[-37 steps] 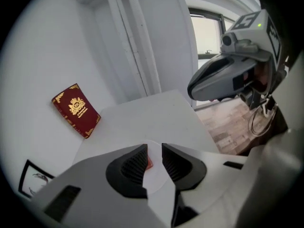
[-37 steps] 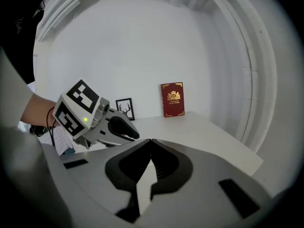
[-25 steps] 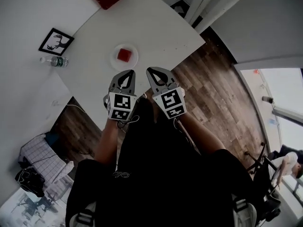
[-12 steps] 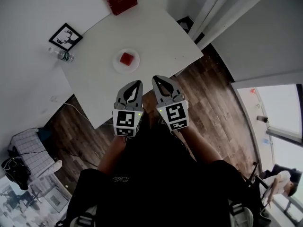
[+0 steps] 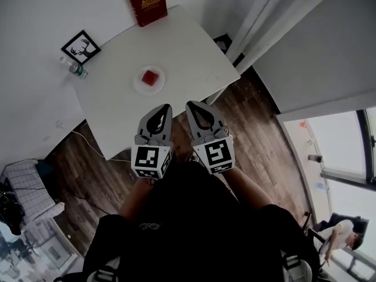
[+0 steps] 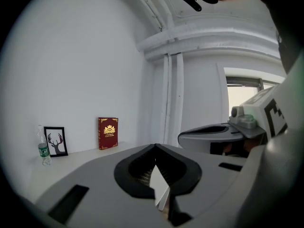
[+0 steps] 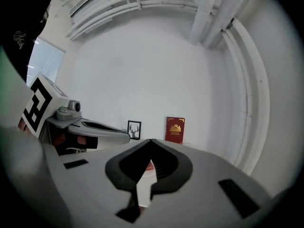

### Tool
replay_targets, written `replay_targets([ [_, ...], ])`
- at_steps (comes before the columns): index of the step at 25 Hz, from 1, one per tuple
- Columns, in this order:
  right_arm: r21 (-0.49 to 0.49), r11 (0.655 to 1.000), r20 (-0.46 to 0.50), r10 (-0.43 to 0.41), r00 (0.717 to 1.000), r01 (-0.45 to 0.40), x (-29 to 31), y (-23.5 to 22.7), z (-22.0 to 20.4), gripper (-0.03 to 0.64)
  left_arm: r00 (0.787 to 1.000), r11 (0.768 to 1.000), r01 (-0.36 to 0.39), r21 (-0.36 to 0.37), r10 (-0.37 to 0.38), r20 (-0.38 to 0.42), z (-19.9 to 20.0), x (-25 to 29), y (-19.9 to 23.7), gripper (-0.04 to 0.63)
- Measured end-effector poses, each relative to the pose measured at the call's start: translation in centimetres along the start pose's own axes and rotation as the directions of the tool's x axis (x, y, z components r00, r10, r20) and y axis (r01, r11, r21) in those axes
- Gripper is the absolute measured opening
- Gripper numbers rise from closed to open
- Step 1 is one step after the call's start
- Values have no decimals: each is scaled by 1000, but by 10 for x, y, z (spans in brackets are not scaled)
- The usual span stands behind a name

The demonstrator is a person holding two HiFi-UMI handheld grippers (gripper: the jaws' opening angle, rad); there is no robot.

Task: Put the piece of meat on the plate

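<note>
The red piece of meat (image 5: 150, 77) lies on a small white plate (image 5: 140, 84) in the middle of the white table (image 5: 188, 46). Both grippers hover side by side off the table's near edge, held level and pointing at the plate. My left gripper (image 5: 167, 106) is shut with nothing in it, its jaws meeting at a point (image 6: 155, 145). My right gripper (image 5: 189, 104) is likewise shut and empty (image 7: 151, 140). Through the right jaws' gap a bit of red and white (image 7: 149, 165) shows, likely the meat and plate.
A red book (image 5: 147, 3) stands against the wall at the table's far side. A framed deer picture (image 5: 80, 47) and a water bottle (image 5: 75, 69) sit at the table's left corner. Wooden floor (image 5: 258, 128) surrounds the table; the person's dark clothes fill the lower head view.
Both grippers have risen and drawn back from the plate toward the body. The left one has rolled more upright. The meat and plate have not moved.
</note>
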State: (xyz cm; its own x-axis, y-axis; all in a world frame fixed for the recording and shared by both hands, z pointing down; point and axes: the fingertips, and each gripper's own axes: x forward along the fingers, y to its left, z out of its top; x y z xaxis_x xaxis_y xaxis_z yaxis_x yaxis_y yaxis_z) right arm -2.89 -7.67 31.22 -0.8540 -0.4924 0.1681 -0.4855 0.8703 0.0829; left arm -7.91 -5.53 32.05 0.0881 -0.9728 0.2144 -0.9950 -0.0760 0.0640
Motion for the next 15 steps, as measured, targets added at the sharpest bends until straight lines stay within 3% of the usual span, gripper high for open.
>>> replay_targets([
  [7, 20, 998, 13, -56, 998, 56, -22, -11, -5, 21, 999, 1000, 11, 26, -12, 39, 10, -1, -22, 3],
  [15, 47, 996, 20, -75, 997, 74, -30, -13, -9, 21, 999, 999, 40, 35, -41, 12, 5, -4, -36, 3],
])
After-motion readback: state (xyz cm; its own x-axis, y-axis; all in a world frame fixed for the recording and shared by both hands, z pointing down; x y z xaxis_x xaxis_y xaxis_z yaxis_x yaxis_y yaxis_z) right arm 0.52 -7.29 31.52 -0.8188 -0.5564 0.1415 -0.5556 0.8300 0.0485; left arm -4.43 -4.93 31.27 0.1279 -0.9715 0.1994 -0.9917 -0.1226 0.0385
